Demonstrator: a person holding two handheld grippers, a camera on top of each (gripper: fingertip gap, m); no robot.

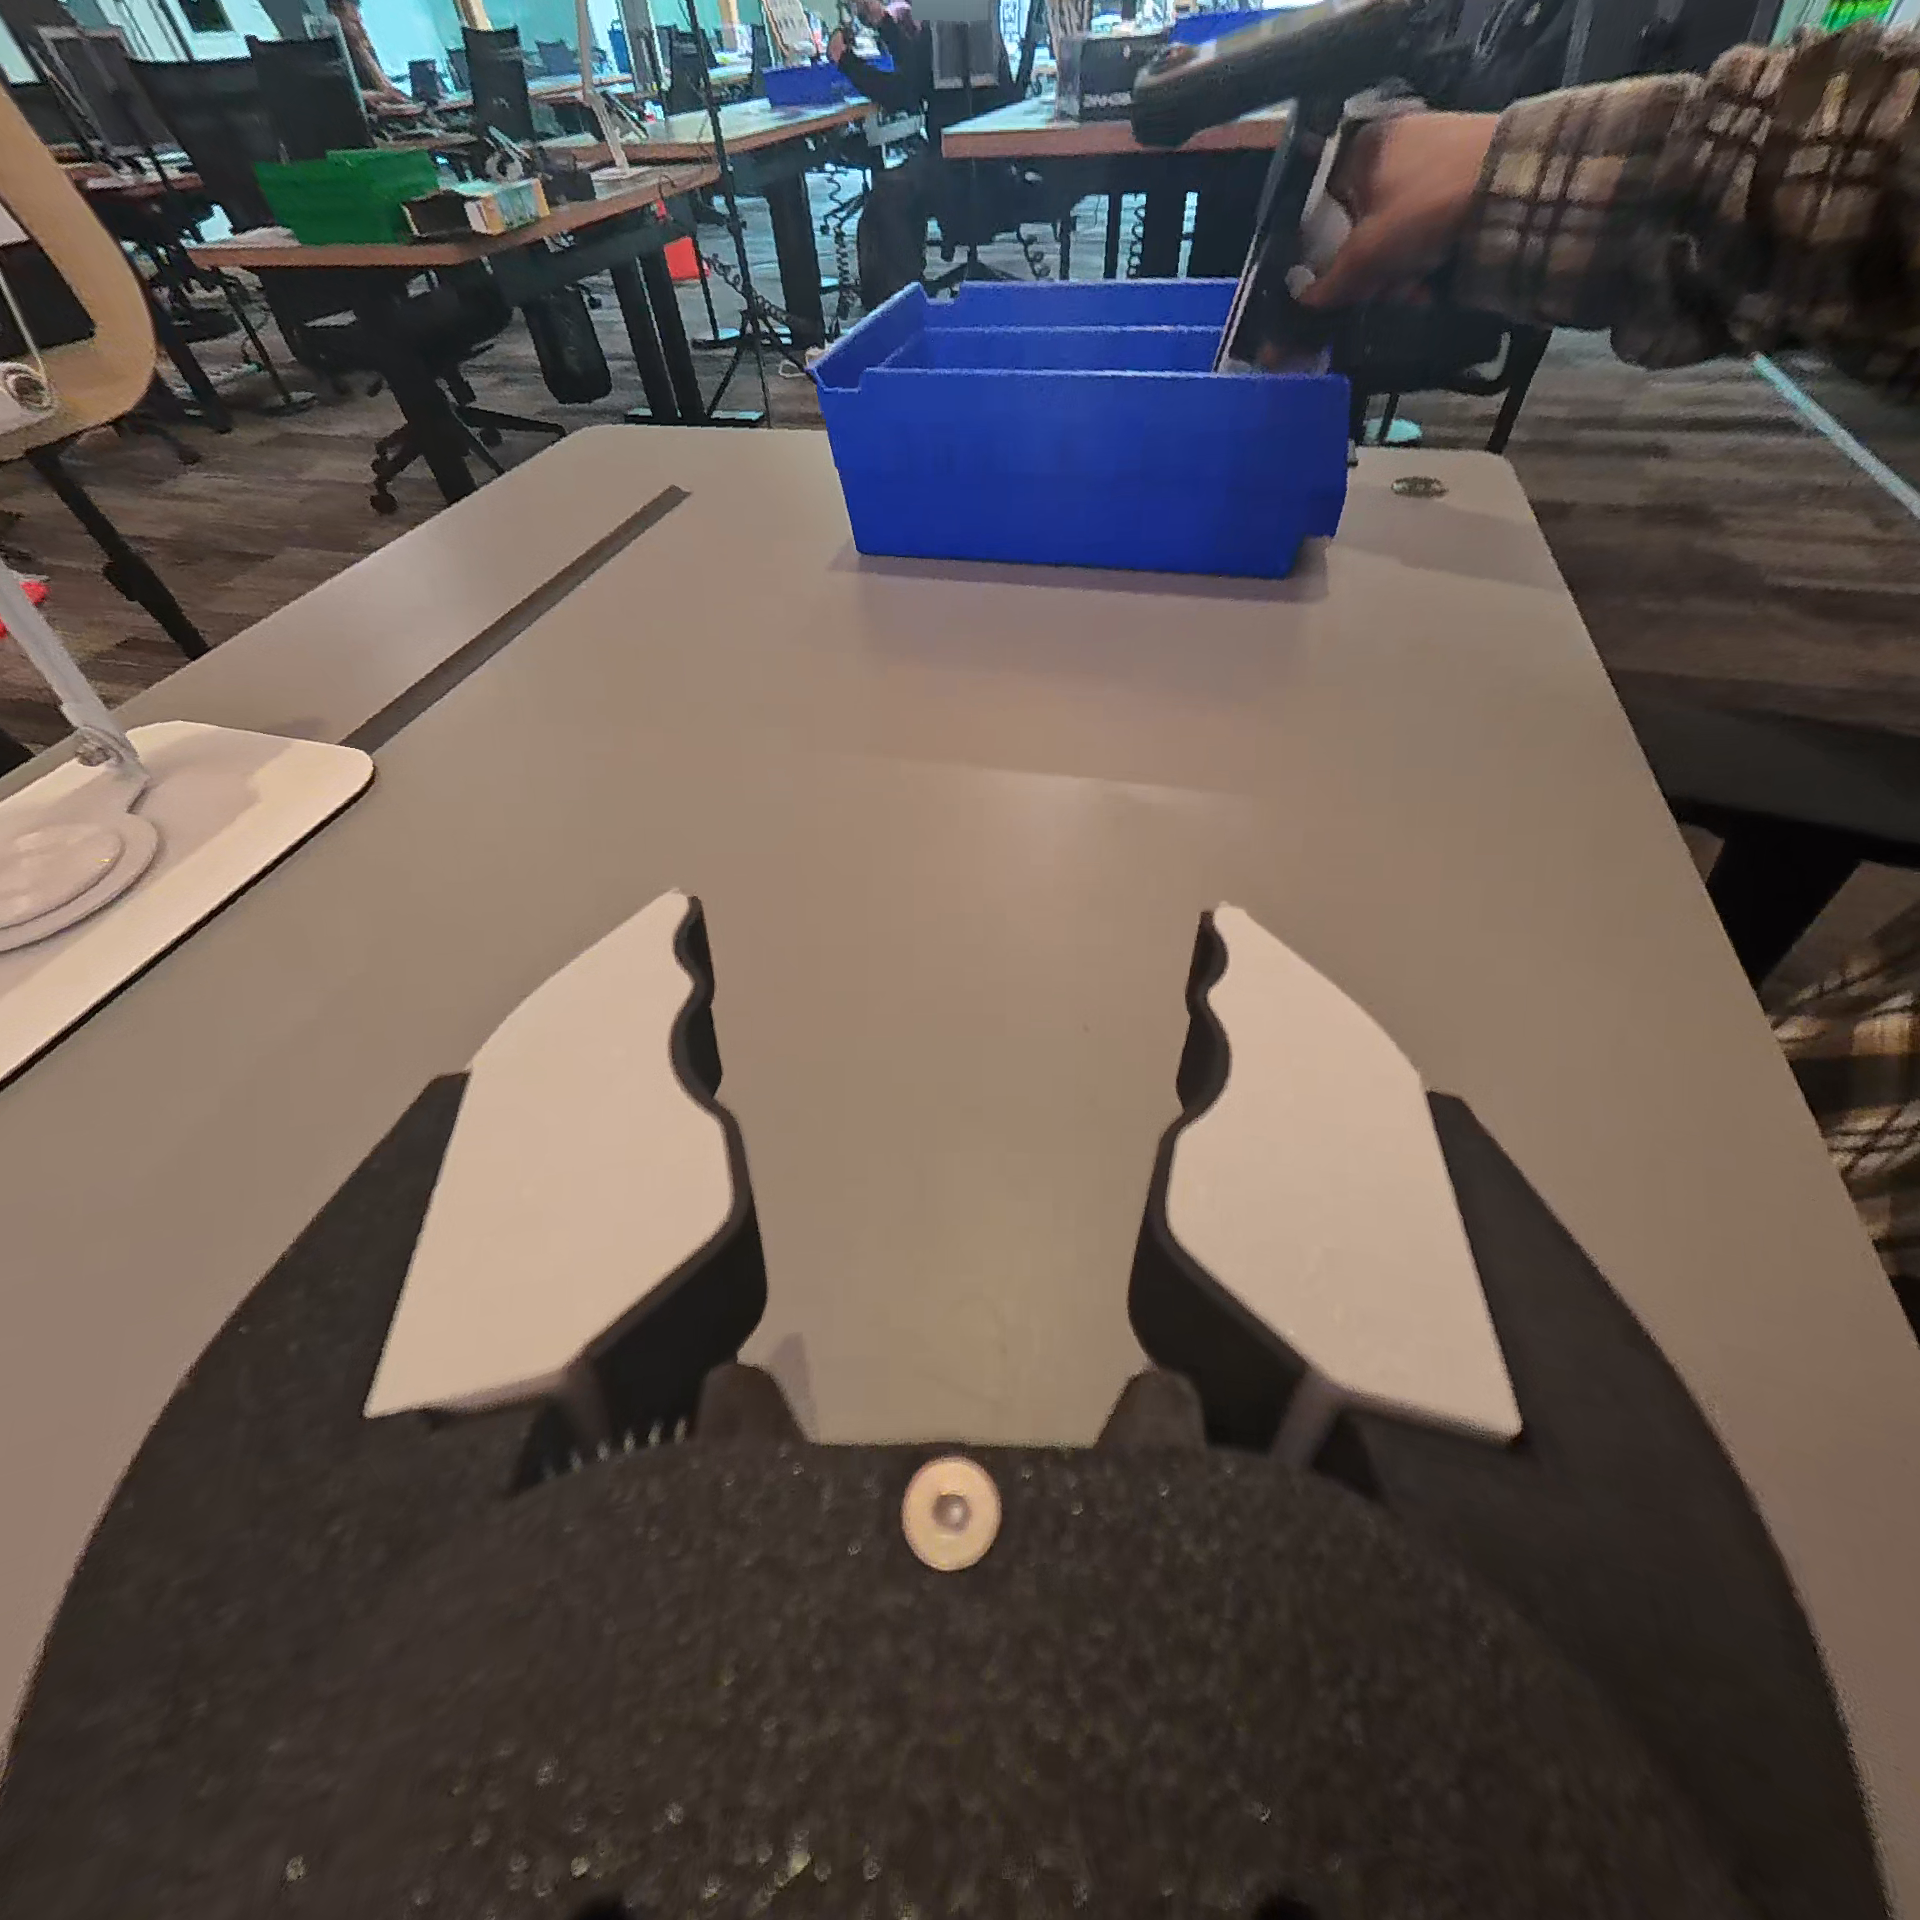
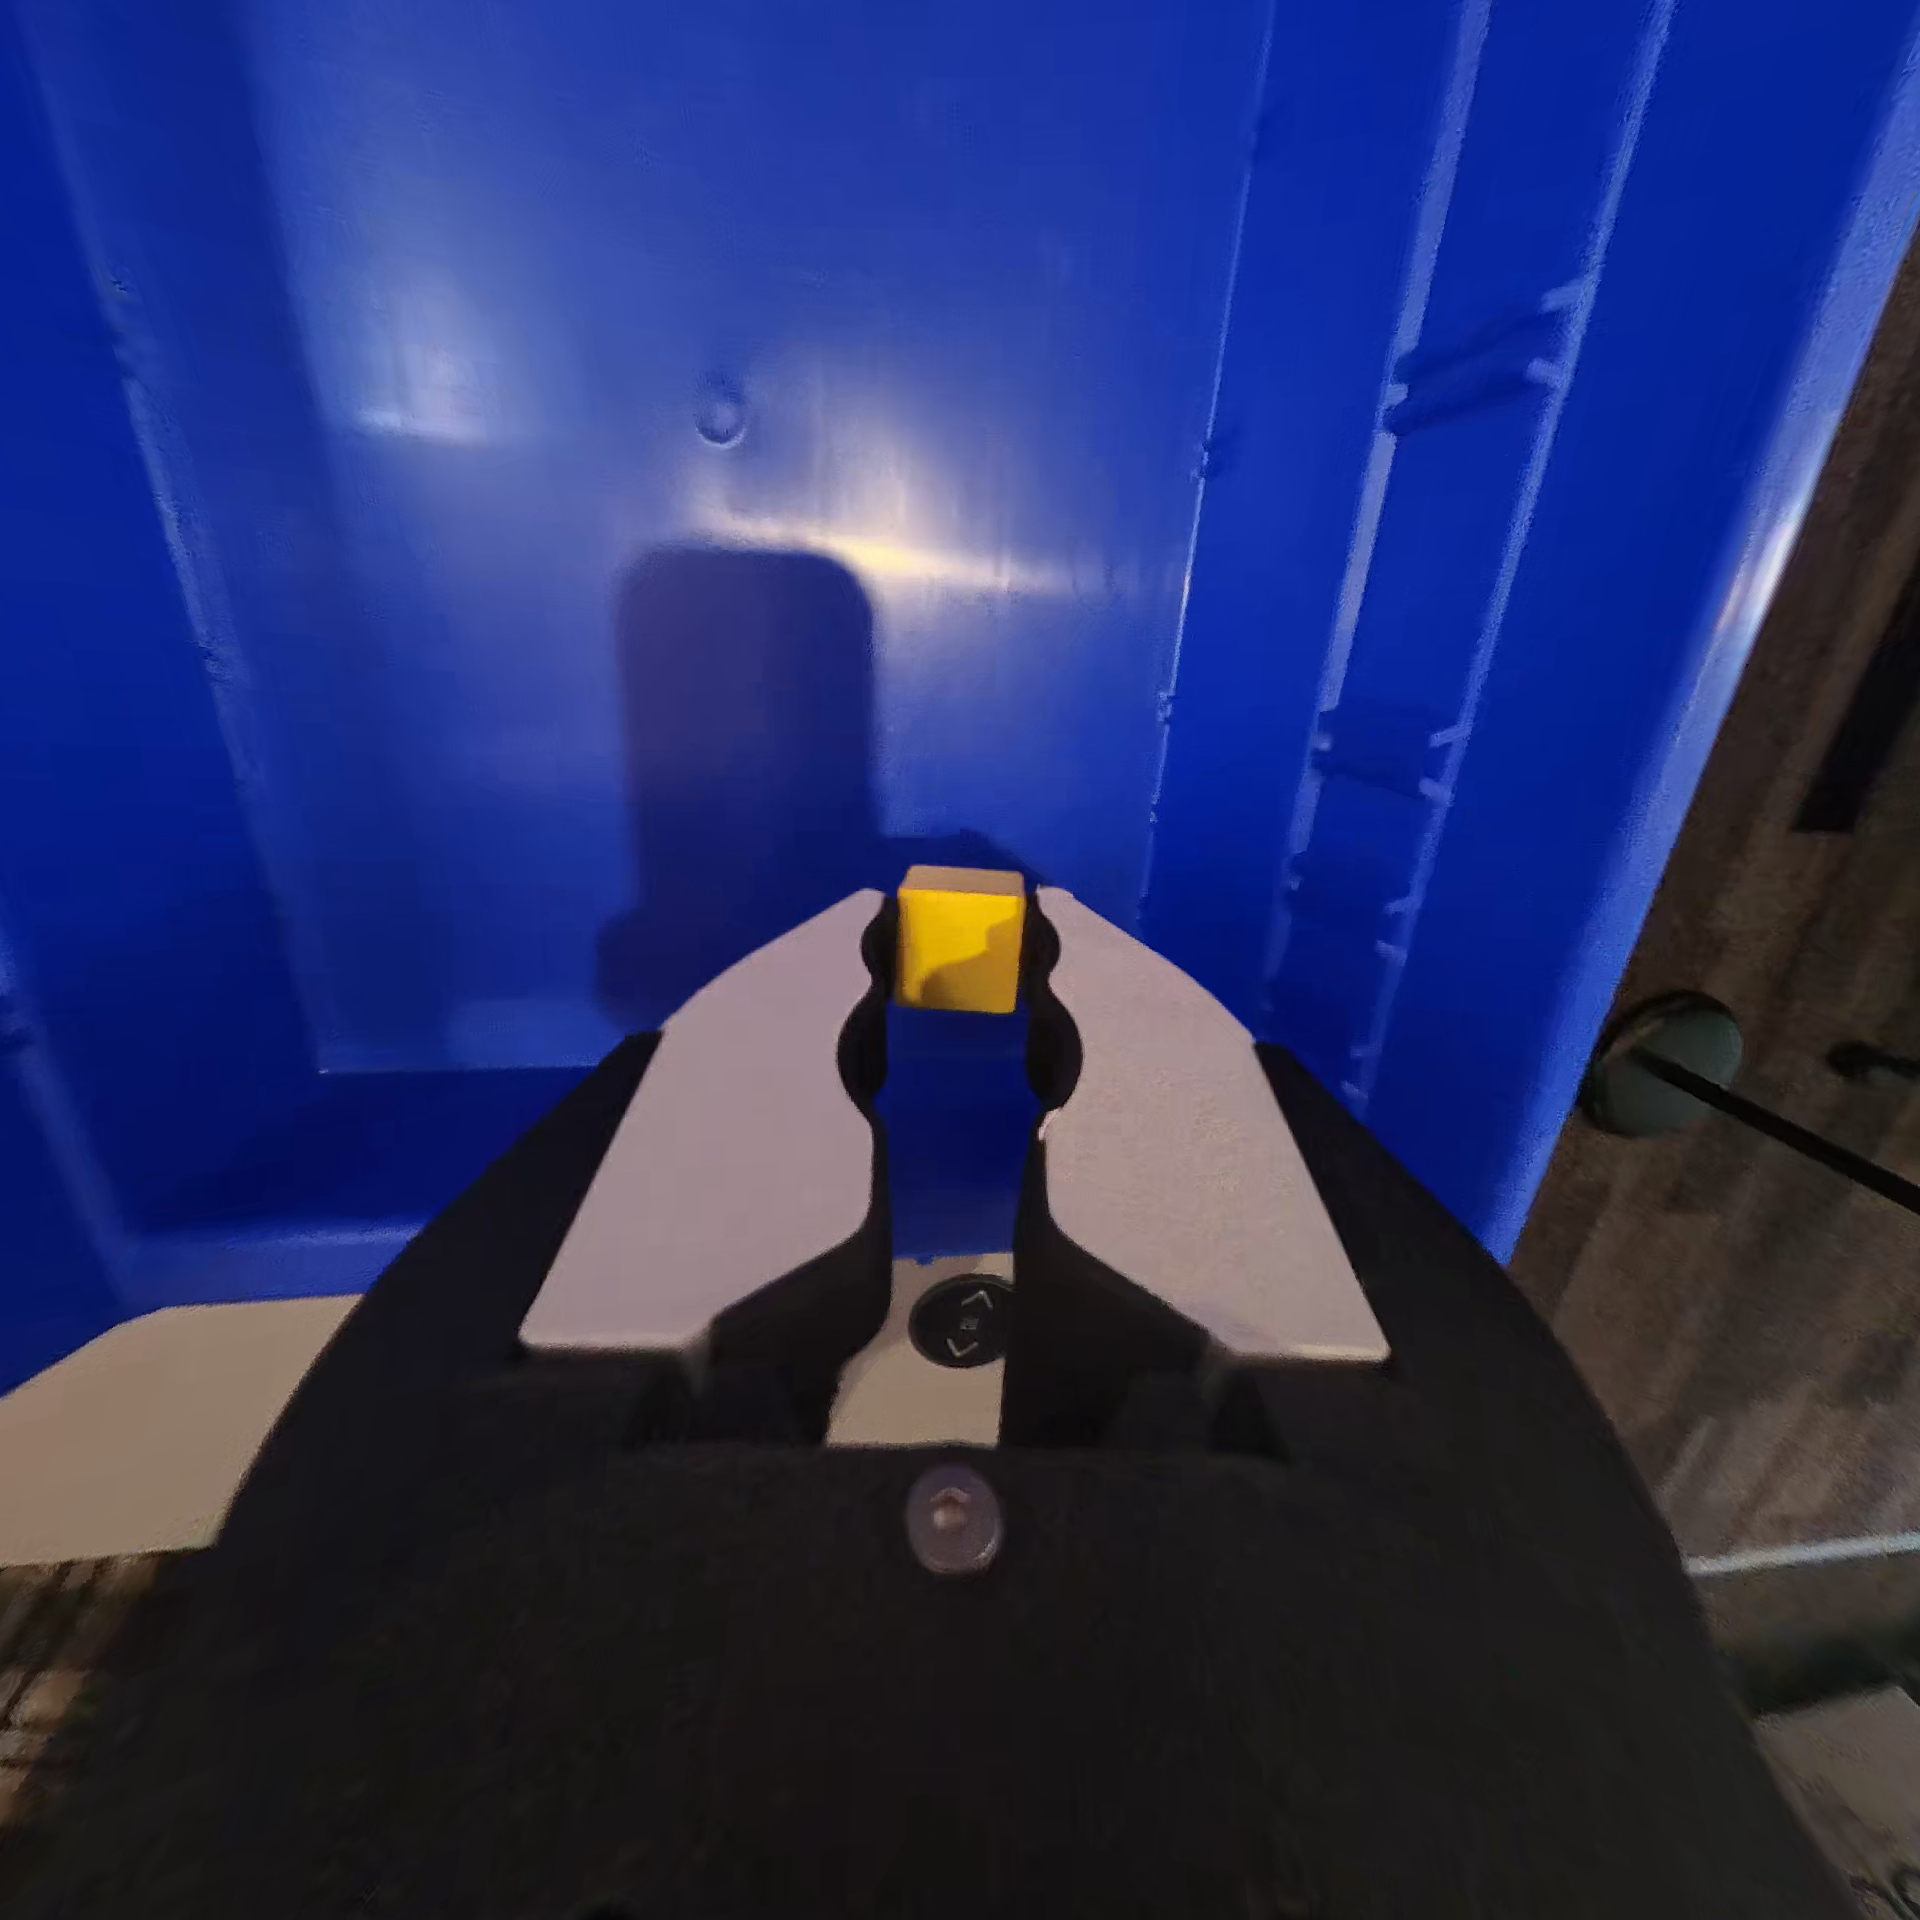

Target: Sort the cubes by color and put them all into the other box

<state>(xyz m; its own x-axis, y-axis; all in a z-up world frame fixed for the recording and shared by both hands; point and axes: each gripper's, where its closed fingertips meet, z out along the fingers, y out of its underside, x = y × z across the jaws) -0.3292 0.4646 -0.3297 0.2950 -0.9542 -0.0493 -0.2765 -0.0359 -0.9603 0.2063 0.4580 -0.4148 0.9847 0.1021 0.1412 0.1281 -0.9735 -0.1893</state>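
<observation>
The grey bench (image 1: 935,727) carries a blue box (image 1: 1081,457) at its far edge. The right claw (image 2: 958,940) reaches into it, clenched on a yellow cube (image 2: 958,951), probably for placing. The left claw (image 1: 951,997) hangs released over bare bench, idle.

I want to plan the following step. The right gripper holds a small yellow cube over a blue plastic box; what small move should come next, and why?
Probably lower the right gripper slightly and open it: the small yellow cube is pinched at its fingertips just above the blue plastic box's bare floor.
</observation>
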